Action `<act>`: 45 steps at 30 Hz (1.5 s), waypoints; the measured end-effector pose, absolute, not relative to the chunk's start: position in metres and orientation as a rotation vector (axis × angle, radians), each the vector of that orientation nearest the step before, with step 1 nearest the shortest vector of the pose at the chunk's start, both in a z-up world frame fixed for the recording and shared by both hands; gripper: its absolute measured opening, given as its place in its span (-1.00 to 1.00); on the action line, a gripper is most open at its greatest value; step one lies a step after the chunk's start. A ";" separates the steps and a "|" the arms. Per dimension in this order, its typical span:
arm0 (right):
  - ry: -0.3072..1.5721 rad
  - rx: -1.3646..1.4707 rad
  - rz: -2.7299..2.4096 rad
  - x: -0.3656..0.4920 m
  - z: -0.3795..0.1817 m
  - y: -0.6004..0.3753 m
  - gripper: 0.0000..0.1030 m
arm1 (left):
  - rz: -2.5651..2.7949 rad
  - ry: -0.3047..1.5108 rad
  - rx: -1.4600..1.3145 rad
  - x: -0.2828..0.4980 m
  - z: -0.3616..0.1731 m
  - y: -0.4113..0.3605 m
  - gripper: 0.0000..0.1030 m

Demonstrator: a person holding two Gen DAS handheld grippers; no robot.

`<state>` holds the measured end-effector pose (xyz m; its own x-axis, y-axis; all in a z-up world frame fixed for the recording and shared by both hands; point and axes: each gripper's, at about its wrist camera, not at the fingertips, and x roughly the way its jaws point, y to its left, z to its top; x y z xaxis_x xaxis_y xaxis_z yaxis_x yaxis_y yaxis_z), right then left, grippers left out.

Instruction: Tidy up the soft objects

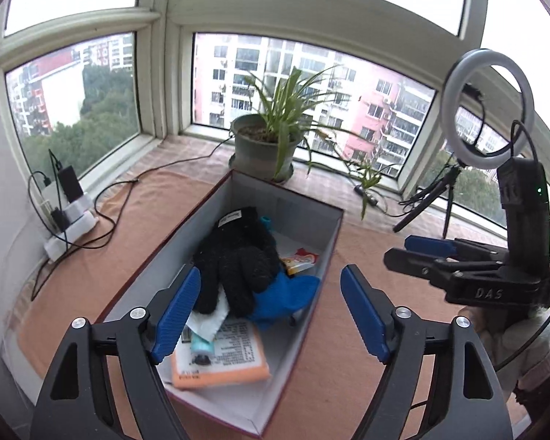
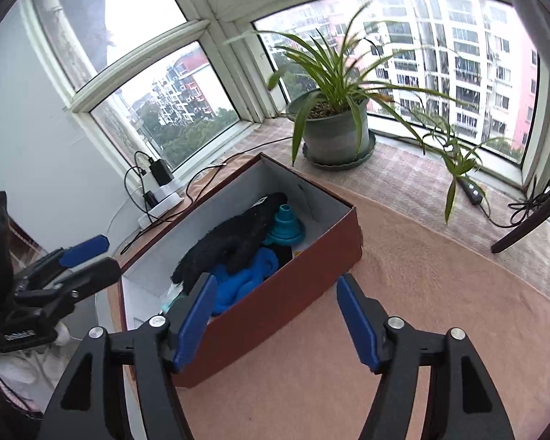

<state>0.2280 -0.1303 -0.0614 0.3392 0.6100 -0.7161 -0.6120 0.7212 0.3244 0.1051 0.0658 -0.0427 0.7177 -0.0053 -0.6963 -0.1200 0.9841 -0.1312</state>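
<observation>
Looking down into the open maroon cardboard box (image 1: 238,418), I see the fuzzy black knit glove (image 1: 238,256) draped over a crumpled blue cloth (image 1: 286,299); I judge both light, limp and easy to snag, best pinched at a bunched fold. My left gripper (image 1: 271,311) and right gripper (image 2: 275,315) hover tilted downward over the box, jaws apart, holding nothing.

Black glove (image 1: 238,253) atop blue cloth (image 1: 286,299) — boxed.
</observation>
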 end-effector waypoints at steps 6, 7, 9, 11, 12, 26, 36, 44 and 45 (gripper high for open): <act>0.894 -0.031 0.806 0.204 -0.050 -0.135 0.36 | 0.066 0.744 -0.153 0.085 -0.034 0.053 0.54; 0.884 -0.041 0.804 0.200 -0.049 -0.136 0.39 | 0.072 0.740 -0.157 0.082 -0.032 0.052 0.54; 0.865 -0.055 0.803 0.191 -0.046 -0.137 0.43 | 0.080 0.735 -0.166 0.077 -0.031 0.052 0.54; 0.853 -0.064 0.803 0.185 -0.043 -0.139 0.47 | 0.093 0.733 -0.173 0.072 -0.030 0.052 0.55; 0.846 -0.068 0.801 0.182 -0.043 -0.140 0.50 | 0.099 0.731 -0.174 0.070 -0.029 0.051 0.57; 0.766 -0.082 0.740 0.137 -0.033 -0.169 0.59 | 0.164 0.729 -0.193 0.037 -0.027 0.045 0.58; 0.760 -0.102 0.733 0.113 -0.035 -0.182 0.61 | 0.178 0.732 -0.222 0.019 -0.027 0.041 0.58; 0.759 -0.094 0.732 0.109 -0.035 -0.185 0.62 | 0.188 0.730 -0.221 0.014 -0.026 0.038 0.58; 0.759 -0.093 0.731 0.108 -0.035 -0.186 0.62 | 0.190 0.729 -0.221 0.014 -0.026 0.039 0.58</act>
